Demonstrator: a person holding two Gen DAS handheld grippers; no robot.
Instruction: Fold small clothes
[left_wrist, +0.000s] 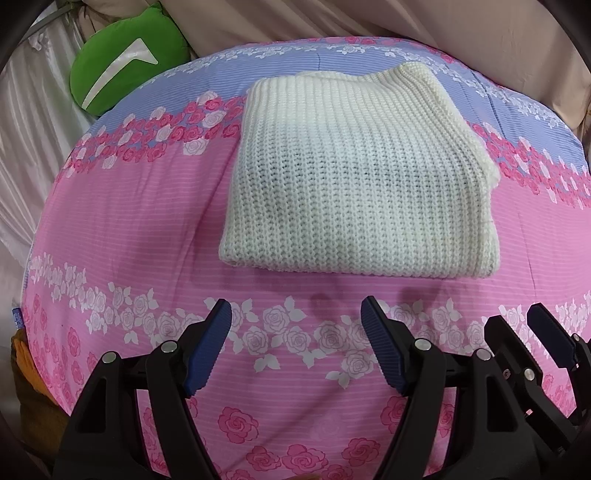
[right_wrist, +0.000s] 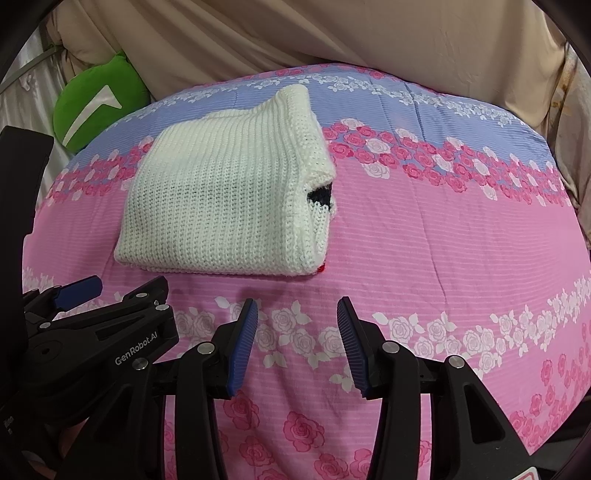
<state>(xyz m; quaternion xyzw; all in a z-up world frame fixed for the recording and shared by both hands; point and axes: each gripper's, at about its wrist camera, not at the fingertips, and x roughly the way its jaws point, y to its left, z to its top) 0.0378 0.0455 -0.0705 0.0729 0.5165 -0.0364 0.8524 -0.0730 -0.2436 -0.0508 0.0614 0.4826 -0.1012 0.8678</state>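
Nearest to me, my left gripper (left_wrist: 295, 314) hangs above the floral bedcover (left_wrist: 147, 229) with its jaws spread wide and nothing between the blue pads; my right gripper (right_wrist: 297, 314) sits just beside it, jaws parted less widely, likewise empty; neither touches cloth; in each wrist view the other gripper pokes in at the edge, so the two are close together and both short of the garment; beyond them, on the pink band of the cover and running up onto the blue band, lies the cream knitted sweater (left_wrist: 354, 177), already folded into a compact, roughly rectangular bundle, near edge straight, layers stacked; my judgement: folding of this piece is essentially done, and what remains is at most a tidy of the right side or moving on to another garment, though no other garment shows; hard to read: on the bundle's right edge in the right wrist view a dark patch (right_wrist: 320, 195) peeps from between the layers and a small red speck (right_wrist: 322, 268) shows at the lower corner, and I cannot tell whether they are pattern, a label or a tucked sleeve; sleeves and collar are hidden inside the fold; farthest, a green cushion (left_wrist: 129, 59) and beige drapery (right_wrist: 332, 37) sit behind the bed; the bed's sides are cut off by the lens rim.
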